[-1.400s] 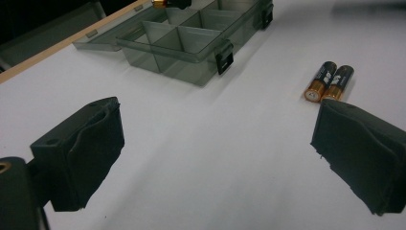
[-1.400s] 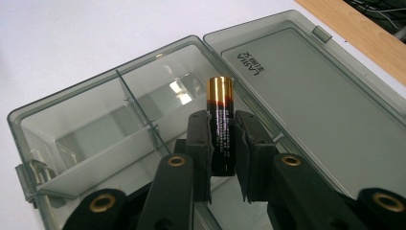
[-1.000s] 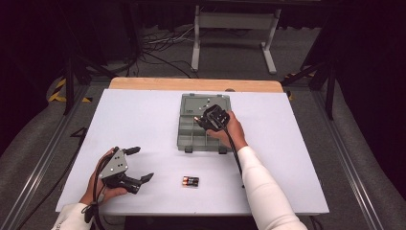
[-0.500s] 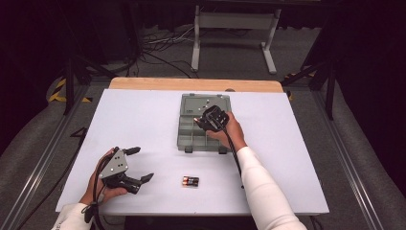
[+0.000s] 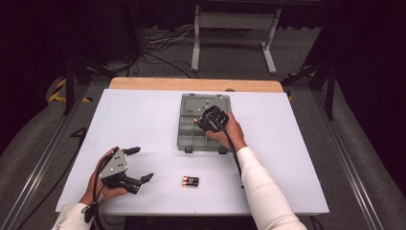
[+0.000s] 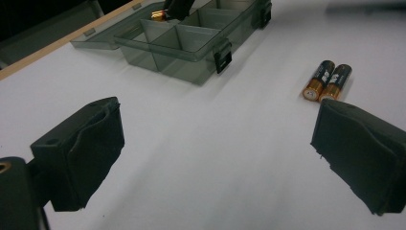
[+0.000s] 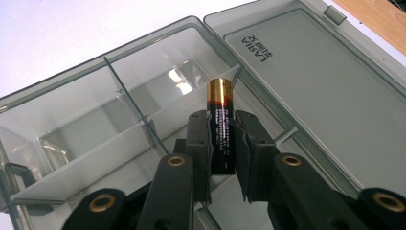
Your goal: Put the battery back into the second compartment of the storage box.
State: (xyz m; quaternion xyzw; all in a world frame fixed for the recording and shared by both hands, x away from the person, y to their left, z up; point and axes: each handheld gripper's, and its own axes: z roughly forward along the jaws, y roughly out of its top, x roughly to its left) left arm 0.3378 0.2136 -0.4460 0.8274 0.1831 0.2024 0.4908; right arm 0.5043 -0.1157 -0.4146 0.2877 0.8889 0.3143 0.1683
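Right gripper [image 7: 222, 143] clamping AA battery [image 7: 220, 125] above compartment box [image 5: 187, 139]; left gripper [image 5: 139, 164] open, near two batteries [image 5: 190, 181].

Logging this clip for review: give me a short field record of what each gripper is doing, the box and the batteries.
right gripper: shut on one battery, held above the compartment box
left gripper: open, nothing between the jaws, low over the table
box: lid open, laid flat; compartments in the right gripper view look empty
two batteries: side by side on the table, in front of the box
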